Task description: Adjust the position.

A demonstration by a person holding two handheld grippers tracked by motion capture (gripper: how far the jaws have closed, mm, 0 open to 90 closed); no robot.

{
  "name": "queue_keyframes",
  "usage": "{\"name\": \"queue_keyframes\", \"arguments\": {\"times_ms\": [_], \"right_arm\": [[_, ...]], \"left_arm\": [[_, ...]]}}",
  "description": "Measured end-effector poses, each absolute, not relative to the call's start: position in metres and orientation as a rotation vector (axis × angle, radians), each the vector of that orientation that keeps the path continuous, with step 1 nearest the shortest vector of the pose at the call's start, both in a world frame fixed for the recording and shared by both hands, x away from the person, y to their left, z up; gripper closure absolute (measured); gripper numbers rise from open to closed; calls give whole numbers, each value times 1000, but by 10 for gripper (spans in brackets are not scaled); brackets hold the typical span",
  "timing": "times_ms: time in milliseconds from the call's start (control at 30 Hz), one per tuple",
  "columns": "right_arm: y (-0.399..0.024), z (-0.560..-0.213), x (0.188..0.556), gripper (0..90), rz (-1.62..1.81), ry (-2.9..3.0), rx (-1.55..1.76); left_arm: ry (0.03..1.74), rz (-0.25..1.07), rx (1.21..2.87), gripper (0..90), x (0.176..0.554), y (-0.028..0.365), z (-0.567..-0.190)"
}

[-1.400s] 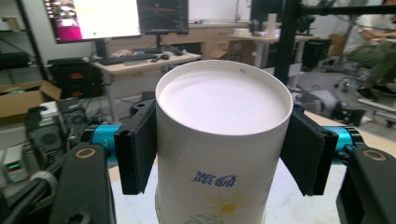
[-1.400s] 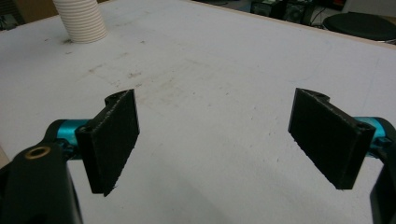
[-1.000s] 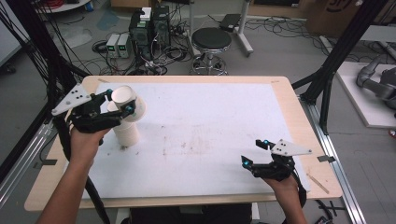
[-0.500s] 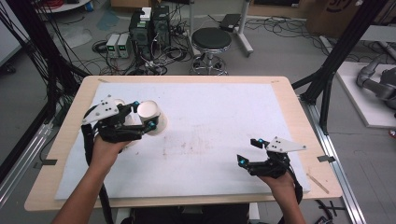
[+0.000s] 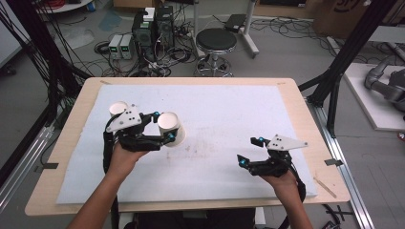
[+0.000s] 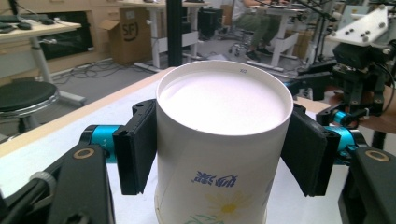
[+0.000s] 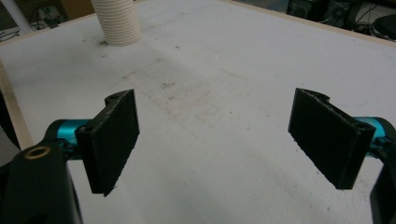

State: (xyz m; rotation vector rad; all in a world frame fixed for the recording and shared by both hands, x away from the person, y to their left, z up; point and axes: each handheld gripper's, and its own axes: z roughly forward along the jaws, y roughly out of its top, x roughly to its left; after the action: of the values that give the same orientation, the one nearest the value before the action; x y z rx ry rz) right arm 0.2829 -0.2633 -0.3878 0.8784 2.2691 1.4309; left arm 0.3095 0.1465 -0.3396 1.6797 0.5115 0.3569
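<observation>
Two claws are mine here. My left claw [image 5: 161, 129] sits left of centre in the high view, its pads pressed on both sides of a white paper cup [image 5: 172, 129] that stands upside down between them, flower print on its wall. Behind it, toward the upper left, a second cup [image 5: 117, 109] stands on the bench [image 5: 229, 119]. My right claw [image 5: 250, 151] hangs at the lower right, jaws spread wide with nothing between them, over the white mat.
</observation>
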Motion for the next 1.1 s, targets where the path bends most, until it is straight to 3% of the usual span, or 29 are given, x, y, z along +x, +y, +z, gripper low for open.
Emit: {"name": "queue_keyframes", "arguments": {"times_ms": [1100], "right_arm": [[-214, -389, 286, 166, 1602, 2424, 627]], "left_arm": [[352, 125, 1750, 336, 303, 92, -366]]}}
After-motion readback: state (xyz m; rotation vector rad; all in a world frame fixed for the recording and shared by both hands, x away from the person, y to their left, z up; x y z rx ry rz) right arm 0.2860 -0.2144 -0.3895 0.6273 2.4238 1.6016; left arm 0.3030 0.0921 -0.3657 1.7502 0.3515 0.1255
